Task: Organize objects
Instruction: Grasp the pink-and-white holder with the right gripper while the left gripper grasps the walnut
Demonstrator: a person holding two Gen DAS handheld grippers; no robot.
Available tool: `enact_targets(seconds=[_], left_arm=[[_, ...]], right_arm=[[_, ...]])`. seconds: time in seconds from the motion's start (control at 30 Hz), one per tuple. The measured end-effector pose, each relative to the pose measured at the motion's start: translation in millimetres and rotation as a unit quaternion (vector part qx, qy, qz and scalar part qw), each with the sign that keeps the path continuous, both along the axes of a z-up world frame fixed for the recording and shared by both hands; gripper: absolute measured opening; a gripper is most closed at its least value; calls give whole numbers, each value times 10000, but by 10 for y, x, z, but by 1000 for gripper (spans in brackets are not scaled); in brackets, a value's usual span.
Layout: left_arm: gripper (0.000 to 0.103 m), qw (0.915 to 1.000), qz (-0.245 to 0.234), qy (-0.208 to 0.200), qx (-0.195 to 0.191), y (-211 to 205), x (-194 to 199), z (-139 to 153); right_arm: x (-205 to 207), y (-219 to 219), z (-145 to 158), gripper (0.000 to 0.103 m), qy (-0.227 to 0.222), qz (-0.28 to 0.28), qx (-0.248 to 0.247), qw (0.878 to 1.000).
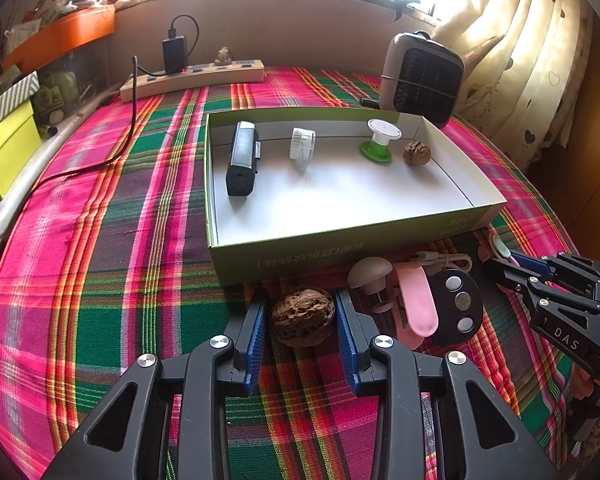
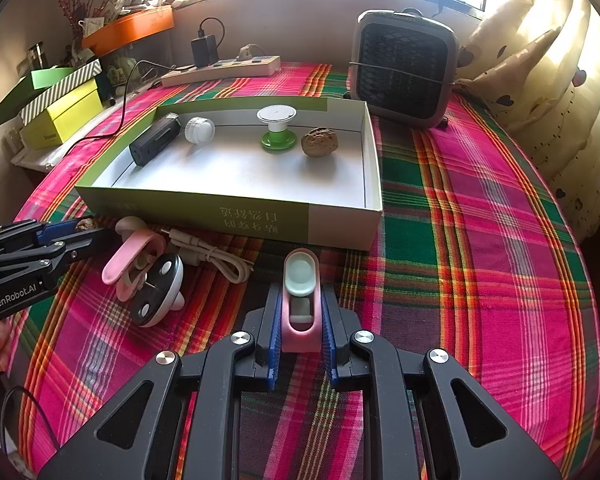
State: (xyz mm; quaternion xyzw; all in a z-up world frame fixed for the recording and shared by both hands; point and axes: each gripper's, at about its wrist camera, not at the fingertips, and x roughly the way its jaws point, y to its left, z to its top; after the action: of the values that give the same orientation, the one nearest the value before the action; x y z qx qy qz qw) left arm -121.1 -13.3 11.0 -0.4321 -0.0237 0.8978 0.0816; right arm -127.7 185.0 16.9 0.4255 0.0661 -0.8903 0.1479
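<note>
A brown walnut (image 1: 302, 316) lies on the plaid cloth just before the green-sided box (image 1: 300, 252). My left gripper (image 1: 300, 296) is shut on it, a blue pad against each side. My right gripper (image 2: 301, 292) is shut on a pink clip with a mint top (image 2: 300, 280), resting on the cloth near the box's front wall (image 2: 260, 220). Inside the box lie a black device (image 1: 242, 158), a white cap (image 1: 302, 144), a green-and-white spool (image 1: 380, 140) and a second walnut (image 1: 417, 153).
Between the grippers lie a pink clip (image 2: 130, 256), a beige mushroom-shaped piece (image 1: 370, 272), a black disc with silver buttons (image 1: 458, 304) and a coiled white cable (image 2: 216, 256). A small heater (image 2: 404, 68), a power strip (image 2: 220, 70) and yellow boxes (image 2: 66, 114) stand behind.
</note>
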Motion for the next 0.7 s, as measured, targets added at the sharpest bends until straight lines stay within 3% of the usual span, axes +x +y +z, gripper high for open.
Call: enact_targets(seconds=[0.7], left_arm=[[30,9999,61,83,8,-26,31,68]], right_arm=[[21,43,39,18,29,3,-74,10000]])
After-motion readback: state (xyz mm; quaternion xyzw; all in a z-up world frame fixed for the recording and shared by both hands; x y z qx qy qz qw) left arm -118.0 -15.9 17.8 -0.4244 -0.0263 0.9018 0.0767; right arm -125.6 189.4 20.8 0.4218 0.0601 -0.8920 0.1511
